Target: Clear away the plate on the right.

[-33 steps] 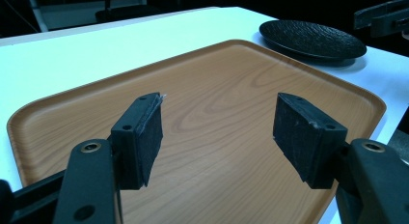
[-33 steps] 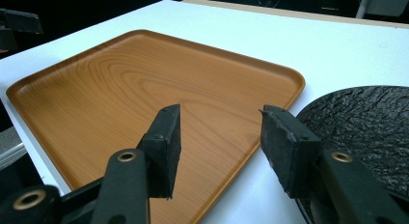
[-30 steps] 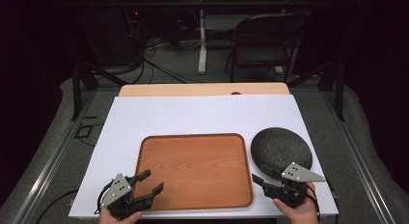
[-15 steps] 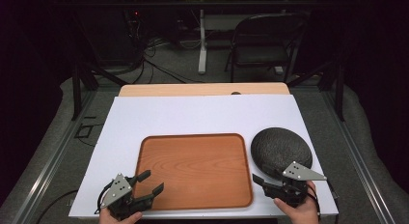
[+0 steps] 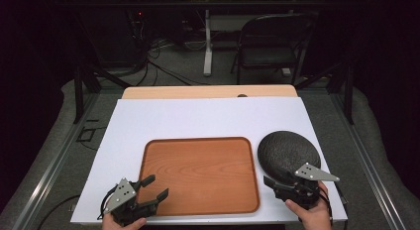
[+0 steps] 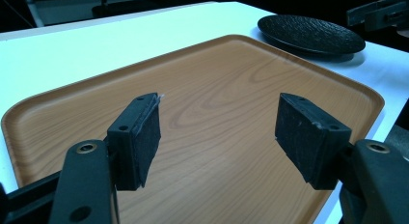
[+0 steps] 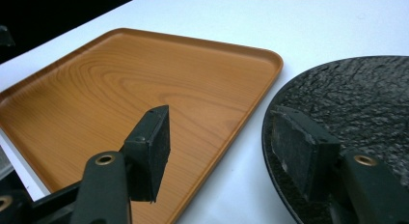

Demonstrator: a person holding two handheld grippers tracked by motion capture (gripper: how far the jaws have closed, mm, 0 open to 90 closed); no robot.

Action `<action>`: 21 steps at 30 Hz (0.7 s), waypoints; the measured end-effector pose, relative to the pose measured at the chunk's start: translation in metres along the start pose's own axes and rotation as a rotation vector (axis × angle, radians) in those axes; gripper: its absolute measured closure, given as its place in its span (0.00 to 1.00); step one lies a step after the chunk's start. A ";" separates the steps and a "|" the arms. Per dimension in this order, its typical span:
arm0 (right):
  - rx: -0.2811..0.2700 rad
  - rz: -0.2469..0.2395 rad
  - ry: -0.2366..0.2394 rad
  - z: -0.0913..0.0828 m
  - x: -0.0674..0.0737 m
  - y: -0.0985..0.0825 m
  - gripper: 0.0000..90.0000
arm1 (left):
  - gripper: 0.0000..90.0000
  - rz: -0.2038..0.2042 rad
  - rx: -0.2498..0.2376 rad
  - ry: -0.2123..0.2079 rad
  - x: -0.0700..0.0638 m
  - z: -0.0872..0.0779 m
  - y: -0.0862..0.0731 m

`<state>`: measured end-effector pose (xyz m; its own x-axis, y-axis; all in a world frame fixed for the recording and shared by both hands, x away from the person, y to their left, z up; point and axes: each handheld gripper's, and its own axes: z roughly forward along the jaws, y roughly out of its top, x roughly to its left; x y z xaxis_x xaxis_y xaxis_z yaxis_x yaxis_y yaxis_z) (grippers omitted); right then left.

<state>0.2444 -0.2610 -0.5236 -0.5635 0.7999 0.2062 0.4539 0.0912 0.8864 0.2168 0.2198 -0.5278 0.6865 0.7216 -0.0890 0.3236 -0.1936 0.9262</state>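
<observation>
From the high view, I see an empty wooden tray (image 5: pixel 200 174) and a black textured plate (image 5: pixel 287 153) just beside it on the white desk (image 5: pixel 198 118), nothing yet moved. In the left gripper view, my left hand-held gripper (image 6: pixel 217 132) gapes wide, empty, over the tray's near edge. In the right gripper view, my right hand-held gripper (image 7: pixel 219 137) gapes empty, straddling the gap between tray and plate rim; open desk lies beyond.

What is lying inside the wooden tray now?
The wooden tray holds nothing: bare wood grain shows across its floor. The left tool, open, hovers over its near left corner, hiding a small patch there in the high view.
</observation>
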 end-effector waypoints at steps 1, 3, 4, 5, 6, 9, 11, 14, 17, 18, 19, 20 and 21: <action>-0.004 -0.002 -0.001 -0.001 -0.002 0.000 0.41 | 0.36 0.000 0.001 0.001 0.000 0.000 0.000; -0.005 0.006 -0.010 -0.004 -0.005 0.001 0.41 | 0.36 0.004 0.002 0.001 0.000 0.000 0.000; -0.005 0.006 -0.010 -0.004 -0.005 0.001 0.41 | 0.36 0.004 0.002 0.001 0.000 0.000 0.000; -0.015 0.018 -0.020 -0.007 -0.009 0.002 0.40 | 0.36 0.005 0.003 -0.002 0.000 0.000 0.000; -0.015 0.018 -0.020 -0.007 -0.009 0.002 0.40 | 0.36 0.005 0.003 -0.002 0.000 0.000 0.000; -0.031 0.042 -0.037 -0.014 -0.018 0.006 0.40 | 0.36 0.007 0.007 0.004 0.001 0.001 0.000; -0.031 0.051 -0.049 -0.018 -0.022 0.007 0.42 | 0.36 0.003 0.009 0.007 0.001 0.001 0.000; -0.033 0.066 -0.063 -0.022 -0.027 0.008 0.43 | 0.36 -0.001 0.007 0.010 0.000 0.001 0.000; -0.034 0.092 -0.083 -0.027 -0.036 0.008 0.43 | 0.36 -0.001 0.008 0.010 0.000 0.001 0.000; -0.033 0.101 -0.084 -0.029 -0.037 0.008 0.44 | 0.36 -0.002 0.007 0.010 0.000 0.001 0.000; -0.031 0.105 -0.088 -0.030 -0.039 0.008 0.44 | 0.36 -0.003 0.006 0.010 0.000 0.001 0.000; -0.032 0.111 -0.090 -0.030 -0.040 0.008 0.44 | 0.36 -0.003 0.006 0.010 0.000 0.001 0.000; -0.031 0.115 -0.091 -0.031 -0.041 0.008 0.44 | 0.36 -0.002 0.007 0.011 0.000 0.001 0.000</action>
<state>0.2498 -0.3118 -0.5126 -0.4431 0.8549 0.2699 0.4895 -0.0216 0.8717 0.2174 0.2195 -0.5285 0.6788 0.7292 -0.0867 0.3295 -0.1971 0.9233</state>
